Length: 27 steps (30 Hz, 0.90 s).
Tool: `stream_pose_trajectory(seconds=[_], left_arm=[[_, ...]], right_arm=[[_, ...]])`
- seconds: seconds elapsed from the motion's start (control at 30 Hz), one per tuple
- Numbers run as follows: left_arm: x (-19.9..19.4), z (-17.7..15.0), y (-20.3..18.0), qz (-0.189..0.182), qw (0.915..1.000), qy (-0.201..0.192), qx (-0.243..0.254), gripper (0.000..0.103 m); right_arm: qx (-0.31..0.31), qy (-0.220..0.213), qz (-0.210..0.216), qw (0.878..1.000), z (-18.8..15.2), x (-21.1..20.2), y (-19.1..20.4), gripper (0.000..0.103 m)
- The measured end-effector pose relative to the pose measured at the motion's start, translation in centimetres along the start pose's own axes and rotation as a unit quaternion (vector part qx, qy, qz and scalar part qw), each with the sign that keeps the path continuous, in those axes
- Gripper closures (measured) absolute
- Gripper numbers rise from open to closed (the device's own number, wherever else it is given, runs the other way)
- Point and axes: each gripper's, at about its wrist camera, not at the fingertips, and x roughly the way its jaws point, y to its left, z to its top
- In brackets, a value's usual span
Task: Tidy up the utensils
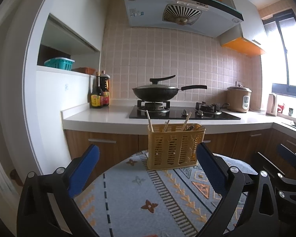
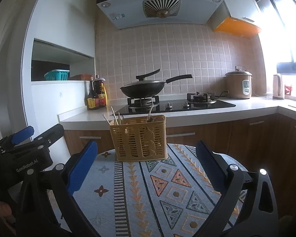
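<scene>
- I see a yellow plastic utensil caddy (image 1: 175,147) standing upright at the far edge of the round table (image 1: 128,197), which wears a pale blue cloth with orange and grey geometric bands.
- The caddy's walls are slotted lattice, and from my left camera the front shows vertical bands of slots; its long axis runs left to right across my view, with the open top facing up.
- Wooden chopsticks (image 1: 149,121) stick up out of the caddy's left end, leaning slightly left; more sticks rise near its middle, tilted right.
- At the caddy's right end I make out dark utensil heads (image 1: 193,127), but I cannot tell what kind they are.
- From my right camera the same caddy (image 2: 139,138) appears turned a little, with its right side wall showing; pale sticks (image 2: 114,114) fan up from its left end and a metal handle (image 2: 150,111) rises nearer its right.
- My left gripper (image 1: 148,169) hovers on the near side of the caddy, its blue pads (image 1: 84,169) spread wide and holding nothing.
- My right gripper (image 2: 146,167) is likewise on the near side of the caddy, pads (image 2: 81,165) wide apart and empty.
- Behind the caddy runs the white counter (image 1: 100,114), with a lidded black wok (image 1: 155,92) on the gas hob and a rice cooker (image 1: 239,99) further right.
</scene>
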Motion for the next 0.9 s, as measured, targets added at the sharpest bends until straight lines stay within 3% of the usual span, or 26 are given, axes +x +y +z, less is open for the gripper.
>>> stream_pose_trajectory(seconds=[0.63,0.9], left_arm=[[-0.5,0.2,0.3,-0.004,0.9999,-0.006,-0.007,0.008],[-1.0,0.5,0.3,0.015,0.9997,-0.016,-0.005,0.008]], right_arm=[[-0.006,-0.002,0.002,1.0,0.1,-0.4,0.5,0.008],[-0.006,0.002,0.006,1.0,0.0,-0.3,0.7,0.008]])
